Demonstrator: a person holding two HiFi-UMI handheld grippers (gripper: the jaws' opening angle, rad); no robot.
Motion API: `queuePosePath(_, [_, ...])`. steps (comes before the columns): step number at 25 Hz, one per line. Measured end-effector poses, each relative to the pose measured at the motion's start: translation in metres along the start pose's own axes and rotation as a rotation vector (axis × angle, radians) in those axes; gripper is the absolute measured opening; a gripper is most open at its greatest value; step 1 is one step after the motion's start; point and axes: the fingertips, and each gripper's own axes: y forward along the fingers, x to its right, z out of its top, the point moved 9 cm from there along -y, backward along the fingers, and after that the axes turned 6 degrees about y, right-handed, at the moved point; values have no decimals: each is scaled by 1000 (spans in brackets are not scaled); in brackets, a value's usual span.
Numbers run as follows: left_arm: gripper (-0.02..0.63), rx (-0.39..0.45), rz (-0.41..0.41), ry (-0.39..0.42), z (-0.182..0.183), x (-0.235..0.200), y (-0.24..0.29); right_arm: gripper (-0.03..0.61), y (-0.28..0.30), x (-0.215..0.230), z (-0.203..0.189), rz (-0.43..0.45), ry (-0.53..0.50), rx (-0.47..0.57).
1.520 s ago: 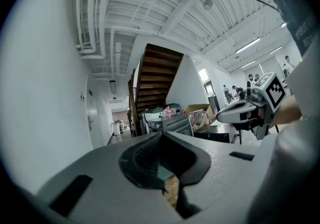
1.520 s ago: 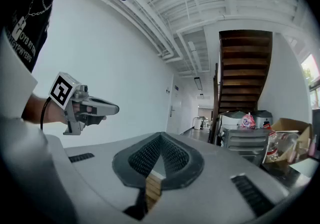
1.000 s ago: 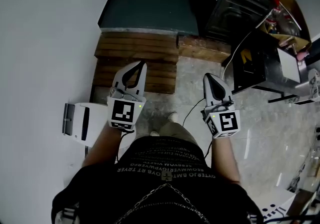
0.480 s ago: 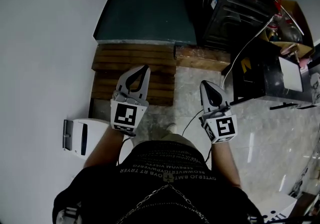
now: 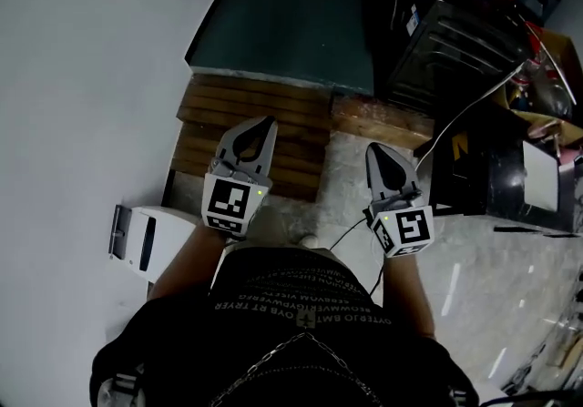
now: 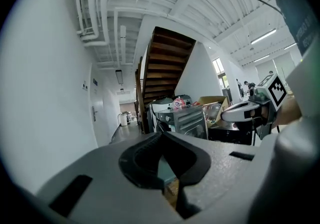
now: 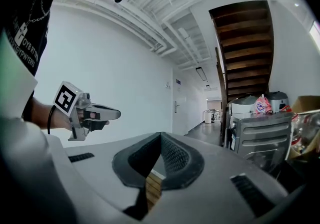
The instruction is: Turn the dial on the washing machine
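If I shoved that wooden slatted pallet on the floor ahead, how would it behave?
The wooden pallet looks stiff, with solid slats lying flat. It is probably heavy, so it would likely scrape rather than glide. Being low and wide, it seems unlikely to tip.

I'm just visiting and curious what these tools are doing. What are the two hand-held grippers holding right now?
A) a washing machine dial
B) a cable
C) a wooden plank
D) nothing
D: the left hand-held gripper and the right hand-held gripper both have their jaws closed together, with nothing between them.
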Motion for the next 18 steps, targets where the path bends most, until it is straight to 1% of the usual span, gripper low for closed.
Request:
queuePosePath(2, [0,-25,19,-9,-6,-6,2,-3,10,4,-4,23,12,-12])
queuePosePath(5, [0,-63,44,2,-14,-20,9,-3,28,8,-13,39,34,-29])
queuePosePath(8, [2,-70,49,5,-19,-39,28,-3,54,14,-17,47,57,-32])
queuePosePath(12, [2,-73,37,14,-29,-64,70,-3,95,29,-15,57,83,-37])
queuePosePath(15, [0,-63,13,31,-37,-83,115,-3,130,50,-14,54,93,-32])
queuePosePath(18, [0,-62,-9,24,-49,-108,158,-3,168,68,-17,46,105,-38])
